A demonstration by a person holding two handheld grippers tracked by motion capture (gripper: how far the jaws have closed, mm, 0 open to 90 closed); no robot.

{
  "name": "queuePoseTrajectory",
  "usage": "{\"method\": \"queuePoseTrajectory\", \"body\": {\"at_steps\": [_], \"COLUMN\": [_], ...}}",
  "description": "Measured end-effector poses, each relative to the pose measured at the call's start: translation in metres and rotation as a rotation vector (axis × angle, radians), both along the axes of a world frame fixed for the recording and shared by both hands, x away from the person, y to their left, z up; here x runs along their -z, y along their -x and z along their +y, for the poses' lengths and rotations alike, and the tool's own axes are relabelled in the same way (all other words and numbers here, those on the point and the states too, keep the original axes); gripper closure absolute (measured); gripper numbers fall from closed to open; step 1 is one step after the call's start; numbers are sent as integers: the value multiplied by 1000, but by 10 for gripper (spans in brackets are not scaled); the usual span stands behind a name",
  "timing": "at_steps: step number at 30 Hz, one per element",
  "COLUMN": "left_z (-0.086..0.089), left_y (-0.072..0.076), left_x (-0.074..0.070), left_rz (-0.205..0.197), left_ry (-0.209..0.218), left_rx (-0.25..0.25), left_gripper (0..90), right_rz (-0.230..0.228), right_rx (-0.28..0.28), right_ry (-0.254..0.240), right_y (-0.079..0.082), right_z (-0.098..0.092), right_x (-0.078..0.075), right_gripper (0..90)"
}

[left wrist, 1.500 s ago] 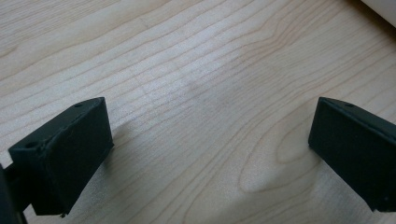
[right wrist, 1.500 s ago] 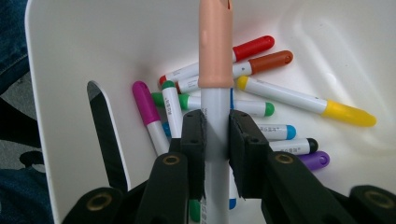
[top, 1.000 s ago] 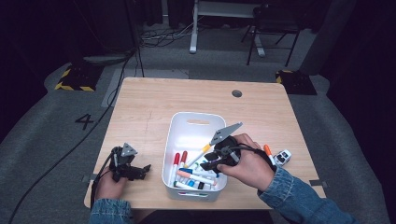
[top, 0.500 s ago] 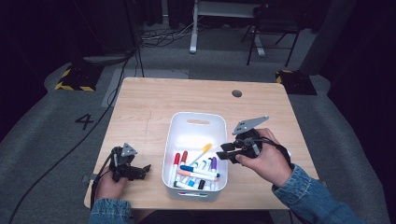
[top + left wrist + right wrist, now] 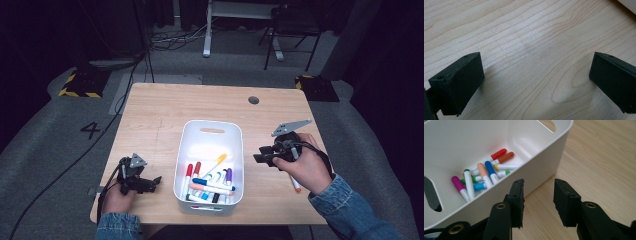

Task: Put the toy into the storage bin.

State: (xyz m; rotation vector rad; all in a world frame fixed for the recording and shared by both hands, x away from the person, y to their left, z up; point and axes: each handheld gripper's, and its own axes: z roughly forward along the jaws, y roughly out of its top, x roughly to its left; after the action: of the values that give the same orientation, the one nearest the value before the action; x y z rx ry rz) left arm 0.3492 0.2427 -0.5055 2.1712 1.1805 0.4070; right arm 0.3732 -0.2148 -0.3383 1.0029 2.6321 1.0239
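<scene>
The left tool [image 5: 150, 182] is being rested on the table [image 5: 160, 115], released, nothing between its jaws. At the centre, the markers [image 5: 210, 182] are being kept in the white bin [image 5: 212, 131]. The right tool [image 5: 259, 155] is being held just right of the bin, jaws partly apart and empty, having just been opening slightly. One orange marker [image 5: 295, 183] is lying under the right hand [image 5: 302, 167].

L tool [image 5: 156, 181] low by the near edge, jaws wide apart, nothing btwn them. R tool [image 5: 258, 156] raised in R hand [image 5: 302, 167], pointing left, jaws partly apart, just opened a bit, empty.
</scene>
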Motion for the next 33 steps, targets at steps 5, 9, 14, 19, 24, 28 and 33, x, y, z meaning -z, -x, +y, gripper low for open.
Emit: {"method": "queuePoseTrajectory", "body": {"at_steps": [5, 9, 14, 19, 24, 28, 33], "left_z": [0, 0, 0, 0, 0, 0, 0], "left_y": [0, 0, 0, 0, 0, 0, 0], "left_x": [0, 0, 0, 0, 0, 0, 0], "left_rz": [-1, 0, -1, -1, -1, -2, -1], "left_ry": [0, 1, 2, 2, 1, 1, 2], "left_rx": [-1, -2, -3, -2, -2, -2, -2], "left_gripper": [0, 0, 0, 0, 0, 0, 0], "right_rz": [-3, 5, 10, 28, 37, 57, 81], "right_rx": [53, 98, 145, 187, 227, 265, 300], "right_ry": [23, 24, 52, 60, 85, 116, 152], "right_y": [-7, -12, -18, -22, -26, -30, -35], "right_z": [-15, -27, -39, -51, -64, -74, -85], "right_x": [4, 10, 17, 27, 41, 51, 67], "right_gripper": [610, 610, 611, 611, 612, 614, 614]}}
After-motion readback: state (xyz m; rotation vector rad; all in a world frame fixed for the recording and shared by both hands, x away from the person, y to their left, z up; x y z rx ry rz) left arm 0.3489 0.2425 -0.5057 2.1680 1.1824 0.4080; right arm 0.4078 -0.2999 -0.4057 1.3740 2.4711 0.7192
